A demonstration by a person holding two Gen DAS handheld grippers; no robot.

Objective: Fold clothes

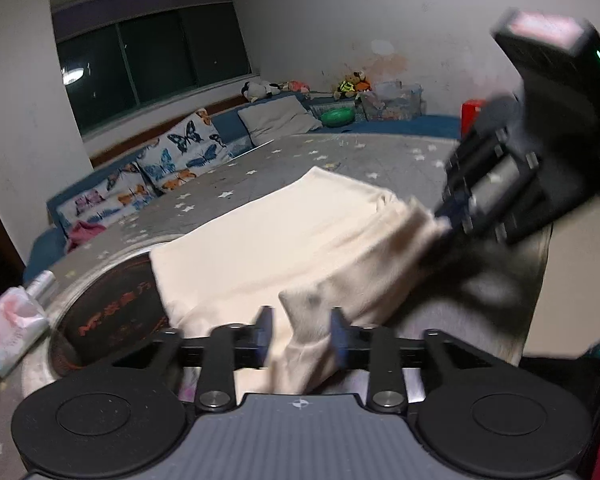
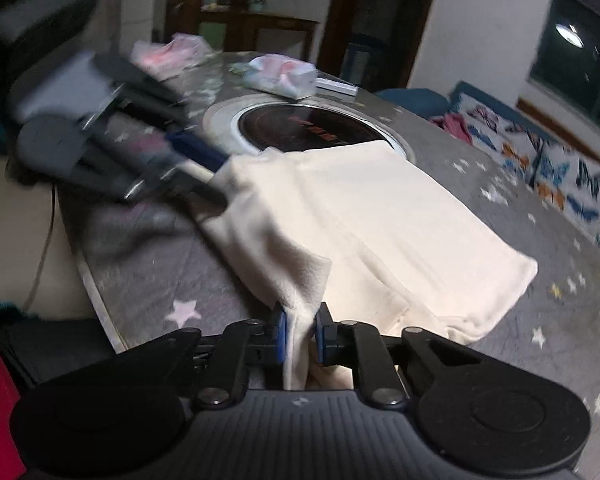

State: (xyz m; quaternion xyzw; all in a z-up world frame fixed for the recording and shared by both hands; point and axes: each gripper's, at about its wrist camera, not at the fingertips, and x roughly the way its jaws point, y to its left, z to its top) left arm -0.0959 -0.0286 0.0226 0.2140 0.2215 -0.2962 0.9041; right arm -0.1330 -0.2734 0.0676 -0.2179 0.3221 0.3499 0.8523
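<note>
A cream garment (image 1: 280,232) (image 2: 380,208) lies partly folded on a round table with a grey star-patterned cover (image 1: 340,152) (image 2: 160,280). My left gripper (image 1: 302,334) is at its near left corner. The jaws stand apart with a raised bunch of cloth between them, and the pads do not visibly press it. From the right wrist view the left gripper (image 2: 208,172) is blurred at that same corner. My right gripper (image 2: 300,334) is shut on a fold of the garment's near edge and lifts it a little. In the left wrist view the right gripper (image 1: 440,224) is blurred.
A dark round cooktop (image 1: 112,308) (image 2: 308,128) is set into the table's middle, partly under the garment. Tissue packs (image 1: 8,328) (image 2: 284,72) lie on the table's far side. A sofa with butterfly cushions (image 1: 180,152) (image 2: 540,160) runs along the wall.
</note>
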